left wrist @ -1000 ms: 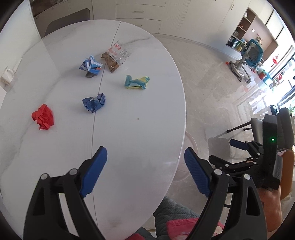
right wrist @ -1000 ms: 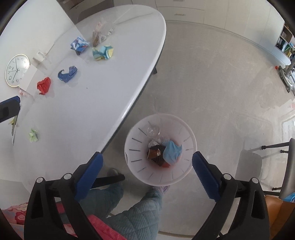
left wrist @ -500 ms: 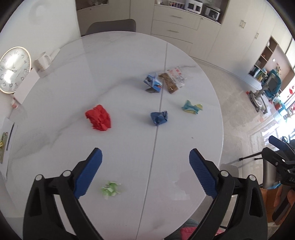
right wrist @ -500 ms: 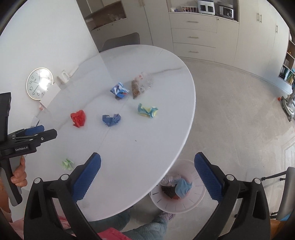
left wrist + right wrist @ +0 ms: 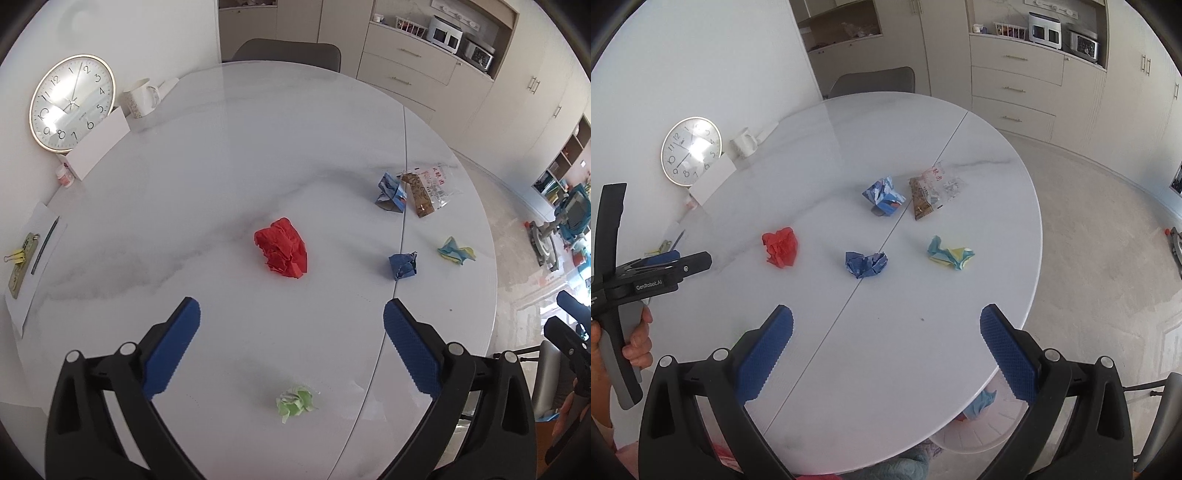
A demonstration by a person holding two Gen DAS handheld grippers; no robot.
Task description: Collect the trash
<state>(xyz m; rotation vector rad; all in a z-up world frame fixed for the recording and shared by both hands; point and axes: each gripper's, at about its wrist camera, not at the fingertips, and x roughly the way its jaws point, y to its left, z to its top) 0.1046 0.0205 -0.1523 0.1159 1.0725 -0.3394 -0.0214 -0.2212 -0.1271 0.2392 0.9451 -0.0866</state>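
Observation:
Crumpled trash lies on a white oval table. A red wad is just ahead of my open, empty left gripper; a small green wad lies between its fingers, nearer the camera. A dark blue wad, a yellow-blue wad, a blue-white wrapper and a clear snack bag lie to the right. My right gripper is open and empty over the table's near edge; the dark blue wad and the red wad lie ahead of it.
A white trash bin with trash inside stands on the floor, half hidden under the table's near right edge. A clock, a mug, a white box and papers line the table's left side. A chair stands behind.
Both grippers swung up and left from the bin and table edge toward the table top. The left one came closer to the red wad; the green wad now lies between its fingers.

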